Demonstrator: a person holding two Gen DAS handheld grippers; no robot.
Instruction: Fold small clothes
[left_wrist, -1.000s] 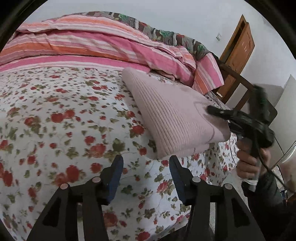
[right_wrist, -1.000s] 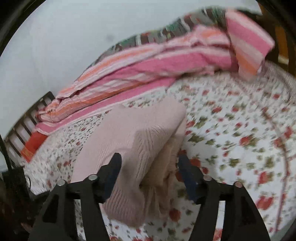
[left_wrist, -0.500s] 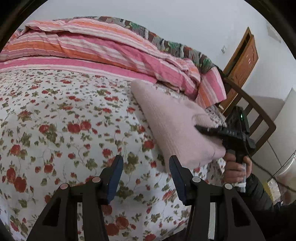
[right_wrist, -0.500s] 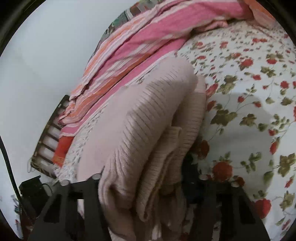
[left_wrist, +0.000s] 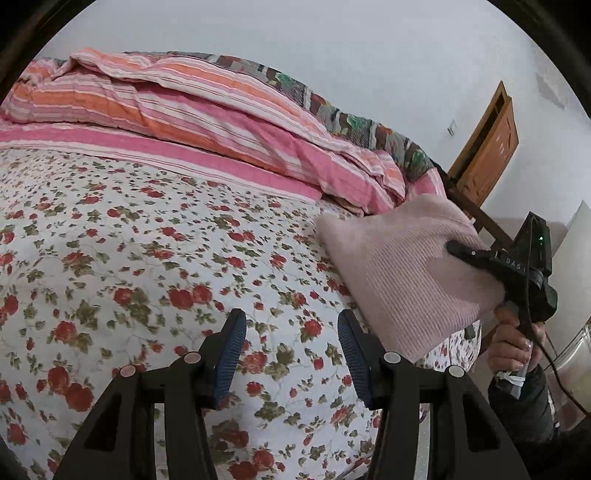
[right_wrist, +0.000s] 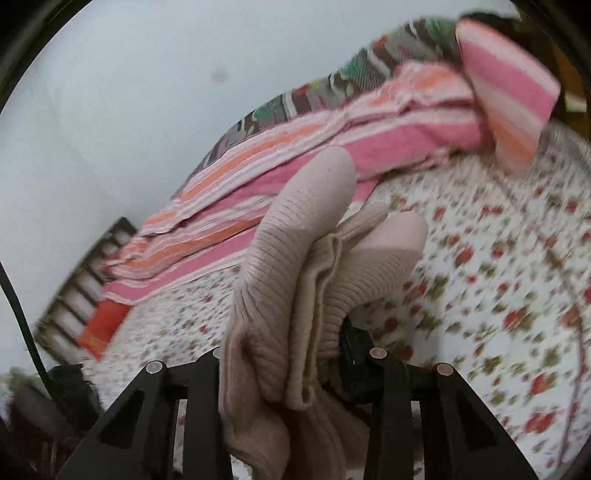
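Left claw (left_wrist: 290, 354) idle and spread over the bed (left_wrist: 147, 258), right claw (right_wrist: 284, 354) closing on the folded pink knit (left_wrist: 399, 273).

Right is pinching the sweater's bunched edge, stack lifting off the floral sheet near the bed's right edge (layers look loose at the grip). Probably best keeping the pinch deep across all layers, carrying level. Striped quilt (left_wrist: 221, 118) piled along the white wall, wooden door (left_wrist: 487, 151) far right.

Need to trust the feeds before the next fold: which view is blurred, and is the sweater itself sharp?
Left wrist view: sharp, even light, fisheye bending. Right wrist view: floral bedsheet and striped quilt motion-smeared; pink knit sweater between the closing right gripper stays fairly sharp.
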